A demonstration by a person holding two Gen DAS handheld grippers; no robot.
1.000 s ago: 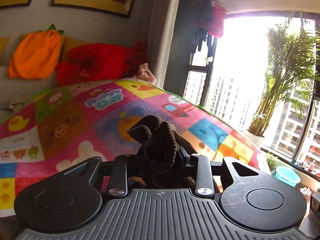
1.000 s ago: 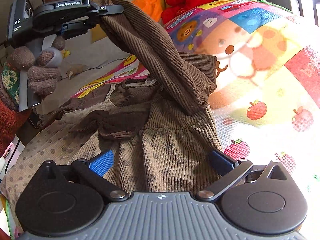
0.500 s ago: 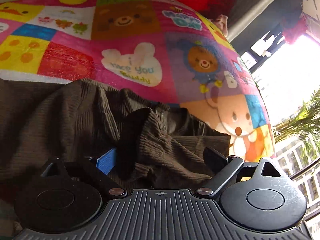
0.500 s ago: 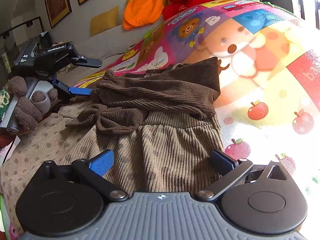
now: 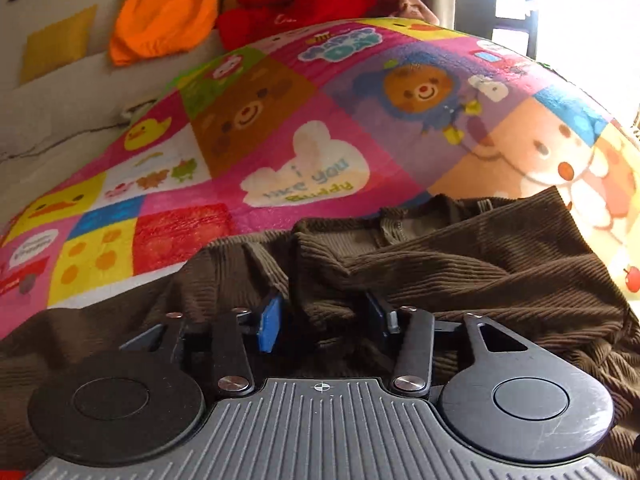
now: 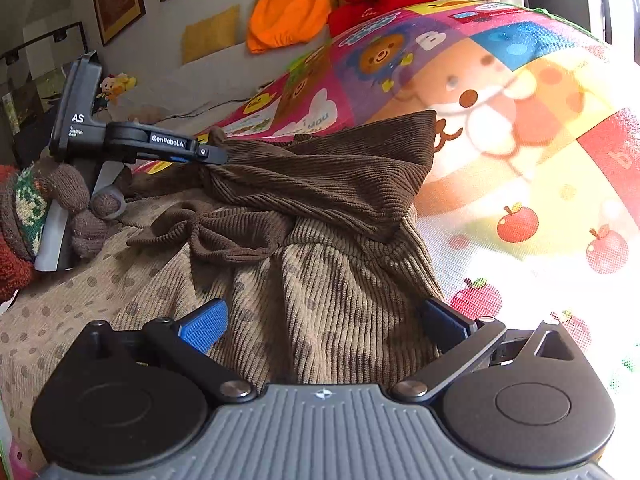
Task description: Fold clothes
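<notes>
Corduroy, dark brown, bunches between the closing jaws of the left gripper point(image 5: 326, 318), whose blue pads do not clearly press it; this folded top of the dress point(image 6: 320, 184) lies ahead on the cartoon play mat point(image 5: 280, 128). Rightward, the right gripper point(image 6: 324, 326) stands spread over the dress's tan dotted skirt, gripping nothing.

Strong daylight pours in from the window point(image 5: 592, 8) to the far right of the left gripper point(image 5: 326, 318), blown out to pure white. The same glare washes out the play mat point(image 6: 540, 184) right of the right gripper point(image 6: 324, 324). Fabric close to both grippers lies in soft shadow. Fisheye distortion bows the mat and bends the wall at the edges. Focus is fairly sharp, slightly soft at the margins.
</notes>
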